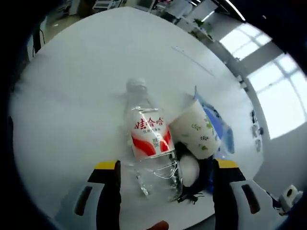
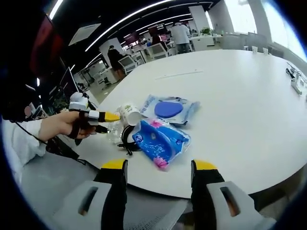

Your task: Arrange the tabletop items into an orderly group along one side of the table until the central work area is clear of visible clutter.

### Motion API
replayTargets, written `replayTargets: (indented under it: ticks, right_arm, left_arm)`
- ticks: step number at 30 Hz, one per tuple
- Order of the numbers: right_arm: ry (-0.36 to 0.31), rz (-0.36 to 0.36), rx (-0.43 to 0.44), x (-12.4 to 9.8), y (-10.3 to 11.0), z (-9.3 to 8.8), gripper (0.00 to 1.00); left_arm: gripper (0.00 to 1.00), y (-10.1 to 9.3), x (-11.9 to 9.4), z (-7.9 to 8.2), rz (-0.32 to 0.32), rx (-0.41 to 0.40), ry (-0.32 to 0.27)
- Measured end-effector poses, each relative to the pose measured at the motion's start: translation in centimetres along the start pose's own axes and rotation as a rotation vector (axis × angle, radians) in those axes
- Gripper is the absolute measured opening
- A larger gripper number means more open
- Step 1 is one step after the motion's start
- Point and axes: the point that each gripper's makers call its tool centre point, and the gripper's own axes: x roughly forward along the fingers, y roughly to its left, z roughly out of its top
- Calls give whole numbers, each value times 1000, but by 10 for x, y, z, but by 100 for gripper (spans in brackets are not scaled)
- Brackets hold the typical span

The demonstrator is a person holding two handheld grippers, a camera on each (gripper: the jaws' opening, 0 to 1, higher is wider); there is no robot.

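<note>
Left gripper view, bottom of frame: left gripper (image 1: 165, 191) spread wide, yellow-tipped jaws flanking a clear water bottle (image 1: 149, 148) with a red and white label, lying at lower centre, cap toward the upper middle. Just right of it, touching, a tipped paper cup (image 1: 195, 132) with green leaf print; below the cup, a white round object over black cable (image 1: 192, 189); behind, a blue packet edge. Right gripper view, bottom: right gripper (image 2: 158, 191) wide apart, holding nothing. Beyond, at centre, a blue and pink packet (image 2: 160, 139) on the white table (image 2: 240, 96), then a clear pack with a blue oval (image 2: 170, 109). At left, a hand (image 2: 60, 125).
</note>
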Motion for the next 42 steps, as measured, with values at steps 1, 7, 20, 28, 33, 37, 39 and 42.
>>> replayTargets:
  ticks: [1, 7, 20, 28, 33, 37, 39, 42]
  right_arm:
    - [-8, 4, 2, 0, 1, 1, 50]
    - [-22, 6, 7, 0, 2, 5, 50]
    - [-71, 25, 24, -1, 5, 13, 49]
    - [-85, 20, 60, -3, 3, 12, 48]
    - [-89, 21, 65, -3, 3, 13, 48]
    - [-93, 38, 81, -2, 6, 13, 48]
    - [-92, 38, 78, -1, 5, 14, 48]
    - [-99, 36, 69, -2, 5, 16, 48]
  left_arm:
    - [77, 1, 1, -1, 16, 5, -3]
    - [69, 15, 7, 6, 132, 14, -53]
    - [65, 20, 18, 9, 296, 126, -93]
    - [59, 26, 17, 12, 348, 133, -153]
    - [41, 25, 16, 19, 302, 120, -189]
    - [39, 28, 11, 17, 278, 89, -190]
    - [37, 25, 11, 17, 234, 10, -197]
    - [36, 25, 8, 12, 217, 14, -196]
